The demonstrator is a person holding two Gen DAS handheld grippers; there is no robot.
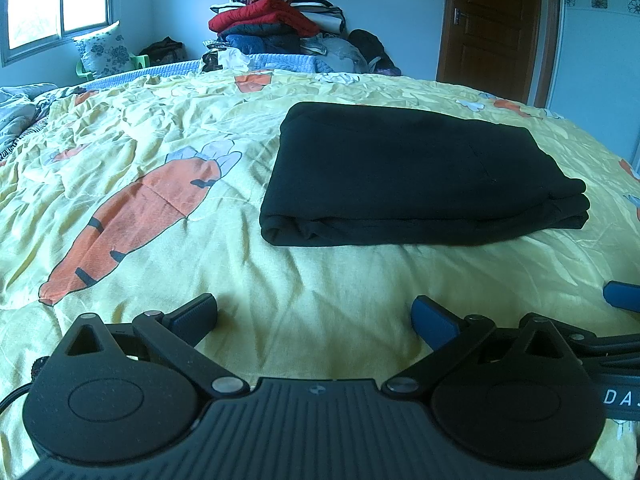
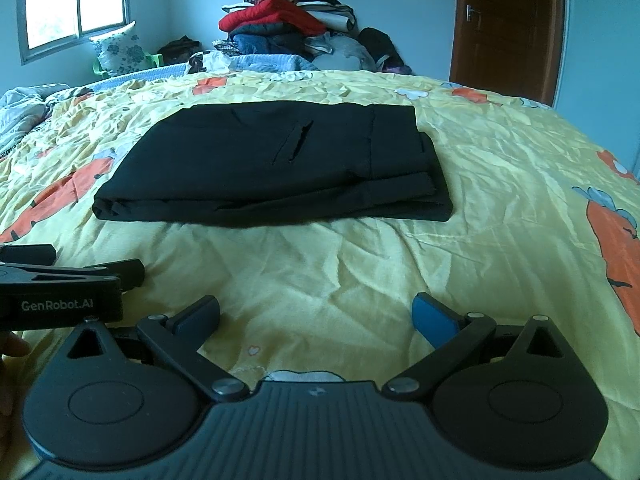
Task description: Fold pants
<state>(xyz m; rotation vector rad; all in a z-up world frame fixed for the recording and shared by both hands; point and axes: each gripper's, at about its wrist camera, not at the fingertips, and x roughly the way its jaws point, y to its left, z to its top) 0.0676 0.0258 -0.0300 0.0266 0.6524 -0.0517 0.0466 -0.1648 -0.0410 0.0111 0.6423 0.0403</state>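
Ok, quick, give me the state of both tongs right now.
Left tongs: open, holding nothing, short of the folded pants.
Right tongs: open, holding nothing, also short of the pants.

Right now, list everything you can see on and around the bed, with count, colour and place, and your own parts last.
pants: one, black, folded flat mid-bed
bedspread: one, yellow with orange carrots, covering the bed
clothes pile: one, mixed with red on top, past the bed's far edge
pillow: one, white with dark flowers, under the window
window: one, bright, far left wall
door: one, brown, far right
left claw: one, black with blue pads, open, near the bed's front, holding nothing
right claw: one, black with blue pads, open, beside it, holding nothing
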